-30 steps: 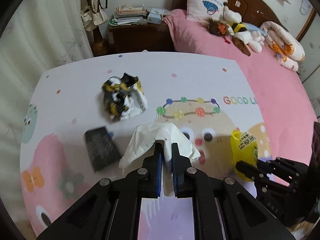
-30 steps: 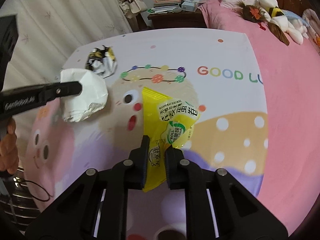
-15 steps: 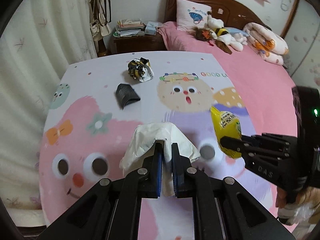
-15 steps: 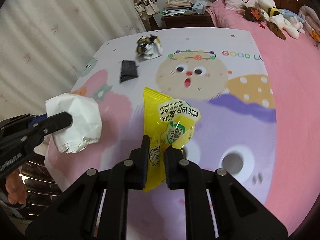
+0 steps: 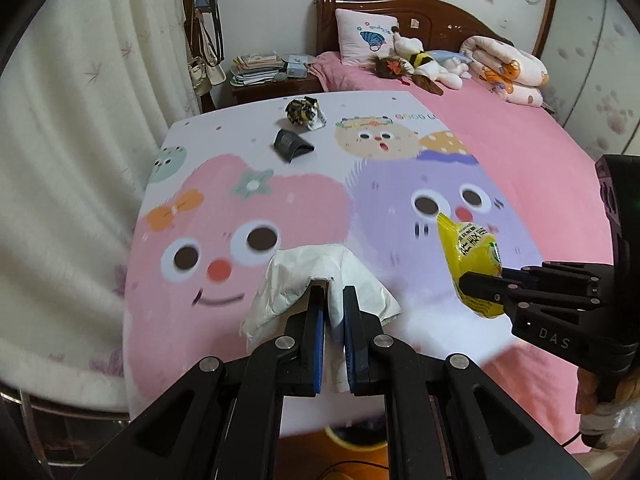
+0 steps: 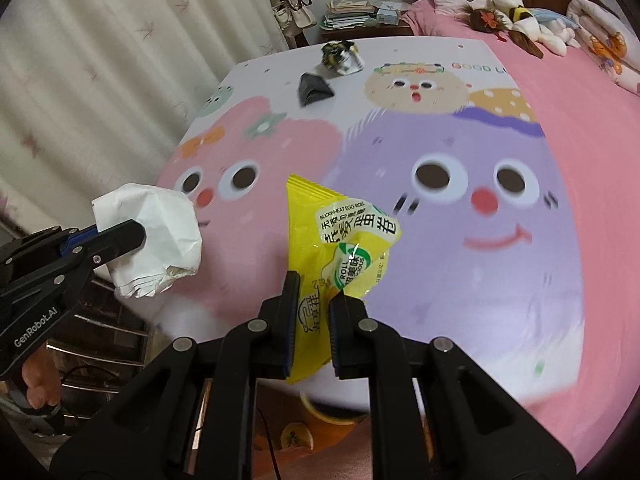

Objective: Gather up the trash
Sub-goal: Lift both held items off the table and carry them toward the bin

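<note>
Fingers of your left gripper (image 5: 331, 292) pinch white paper (image 5: 316, 280), your right gripper (image 6: 314, 280) pinches a yellow wrapper (image 6: 340, 240); a crumpled wrapper (image 5: 304, 111) and black packet (image 5: 291, 145) lie uncollected on the far counter (image 5: 240, 208).

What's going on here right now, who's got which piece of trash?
A person is clearing trash off a bed with two handheld grippers. The left gripper is shut on a crumpled white paper, and the right gripper is shut on a yellow snack wrapper. Both pieces are lifted near the foot of the cartoon-print mat. Two more pieces lie on the mat's far end: a black wrapper and a crumpled black-and-yellow wrapper.
</note>
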